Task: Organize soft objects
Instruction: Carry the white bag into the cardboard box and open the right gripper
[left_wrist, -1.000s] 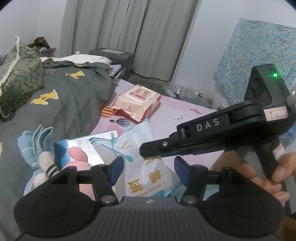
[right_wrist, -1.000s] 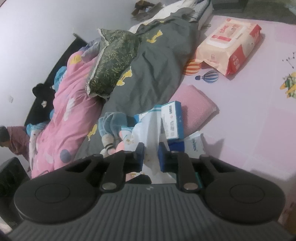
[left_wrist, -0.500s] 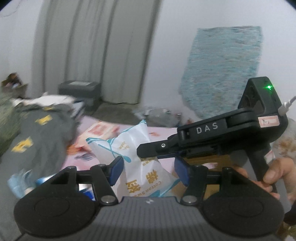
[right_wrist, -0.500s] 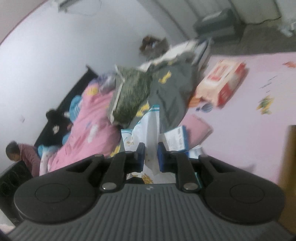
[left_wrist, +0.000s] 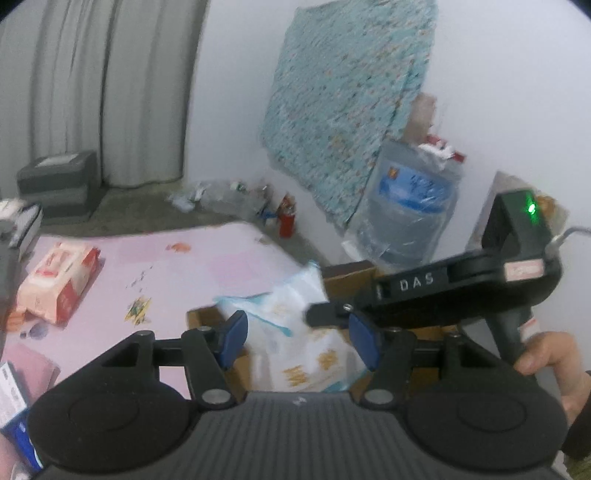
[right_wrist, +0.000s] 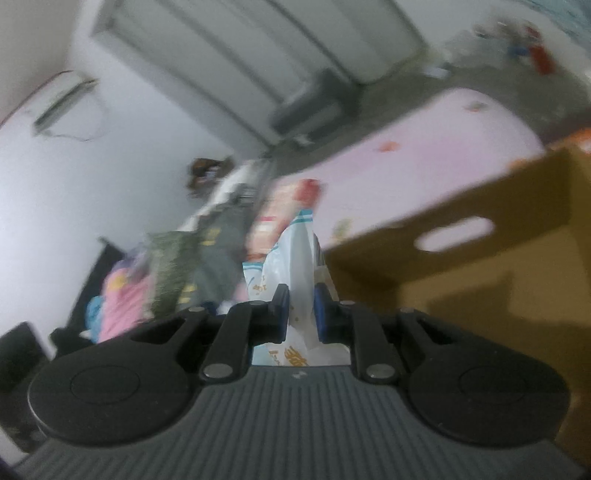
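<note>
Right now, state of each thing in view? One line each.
right gripper: shut on the cotton swab bag.
cotton swab bag: held in the air over the cardboard box, not yet let go.
left gripper: open, holding nothing.
cardboard box: open-topped, on the mat's edge.
wet wipes pack: lying on the pink mat, untouched.

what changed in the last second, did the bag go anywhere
The right hand-held gripper carried the white cotton-swab bag off the pink mat, away from the bedding, to over the cardboard box. Nothing was let go: it stays shut on the bag. The left hand-held gripper followed alongside, still open and empty. The wipes pack stayed on the mat.
</note>
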